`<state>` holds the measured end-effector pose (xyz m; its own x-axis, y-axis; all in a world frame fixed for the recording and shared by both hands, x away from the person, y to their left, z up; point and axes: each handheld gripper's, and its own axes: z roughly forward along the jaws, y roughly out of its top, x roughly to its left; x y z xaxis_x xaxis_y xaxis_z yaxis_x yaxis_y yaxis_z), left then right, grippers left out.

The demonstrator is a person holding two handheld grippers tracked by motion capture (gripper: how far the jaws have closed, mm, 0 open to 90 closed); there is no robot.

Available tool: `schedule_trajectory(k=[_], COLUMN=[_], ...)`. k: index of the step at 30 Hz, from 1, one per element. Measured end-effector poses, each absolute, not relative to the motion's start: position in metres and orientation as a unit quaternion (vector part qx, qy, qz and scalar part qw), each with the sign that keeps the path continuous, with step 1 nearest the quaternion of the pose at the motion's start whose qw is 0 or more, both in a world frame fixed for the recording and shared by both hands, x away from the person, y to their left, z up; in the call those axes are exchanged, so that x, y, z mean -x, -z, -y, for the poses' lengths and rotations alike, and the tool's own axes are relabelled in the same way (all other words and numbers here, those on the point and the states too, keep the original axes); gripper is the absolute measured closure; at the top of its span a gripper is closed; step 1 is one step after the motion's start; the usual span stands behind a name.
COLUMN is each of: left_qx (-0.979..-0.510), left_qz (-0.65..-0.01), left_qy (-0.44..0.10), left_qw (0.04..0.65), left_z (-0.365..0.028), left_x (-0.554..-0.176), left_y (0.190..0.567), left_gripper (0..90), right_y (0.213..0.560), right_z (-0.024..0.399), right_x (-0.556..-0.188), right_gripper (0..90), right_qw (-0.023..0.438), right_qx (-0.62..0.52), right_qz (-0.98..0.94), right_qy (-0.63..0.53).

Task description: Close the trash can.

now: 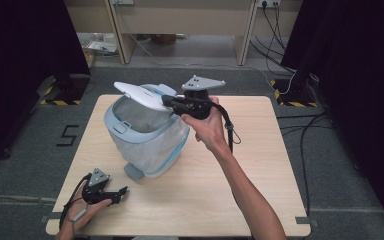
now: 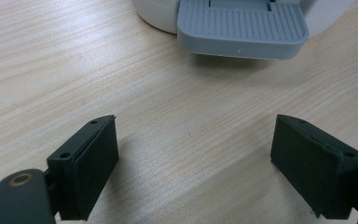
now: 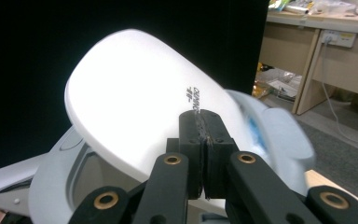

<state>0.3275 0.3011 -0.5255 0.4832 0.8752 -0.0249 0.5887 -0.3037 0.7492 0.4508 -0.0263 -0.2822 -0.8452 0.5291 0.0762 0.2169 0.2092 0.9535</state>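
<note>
Toward the far left part of the desk (image 1: 260,165) stands a pale blue-grey pedal bin (image 1: 142,137) lined with a clear bag (image 1: 167,145), its grey foot pedal (image 1: 134,172) pointing at the near edge. Its white lid (image 1: 140,94) is raised and tilted, well clear of the rim. The right gripper (image 1: 169,101) reaches in from the right side, its jaws pressed together, with the tips against the lid's edge; whether the lid is pinched between them I cannot tell. Near the near-left corner the left gripper (image 1: 117,192) rests low over the wood, released, jaws wide apart and holding nothing, aimed at the pedal.
</note>
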Motion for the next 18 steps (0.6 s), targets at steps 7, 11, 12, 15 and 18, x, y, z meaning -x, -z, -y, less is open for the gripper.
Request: schedule_trajectory(k=[7,11,12,15,18], left_qx=[-0.782,-0.782,-0.782,-0.782,-0.782], left_qz=[-0.468,-0.468,-0.468,-0.468,-0.468], left_qy=[-0.199,-0.199,-0.199,-0.199,-0.199], left_qw=[0.36,0.36,0.36,0.36,0.36], left_z=[-0.301,-0.301,-0.301,-0.301,-0.301], left_x=[-0.327,-0.328,-0.328,-0.327,-0.327], left_y=[0.525,0.525,0.525,0.525,0.525], left_gripper=[13.8,13.8,13.8,13.8,13.8], right_y=[0.294,0.301,0.302,0.304,0.303], right_z=[0.018,0.01,0.007,0.003,-0.004], right_x=[-0.444,-0.439,-0.438,-0.436,-0.433], right_gripper=[88.0,87.6,87.3,87.3,87.3], right_qw=[0.125,0.119,0.118,0.118,0.119], right_qx=[-0.234,-0.222,-0.219,-0.213,-0.208], right_qz=[-0.777,-0.788,-0.791,-0.794,-0.797], right_qy=[-0.571,-0.561,-0.559,-0.557,-0.555])
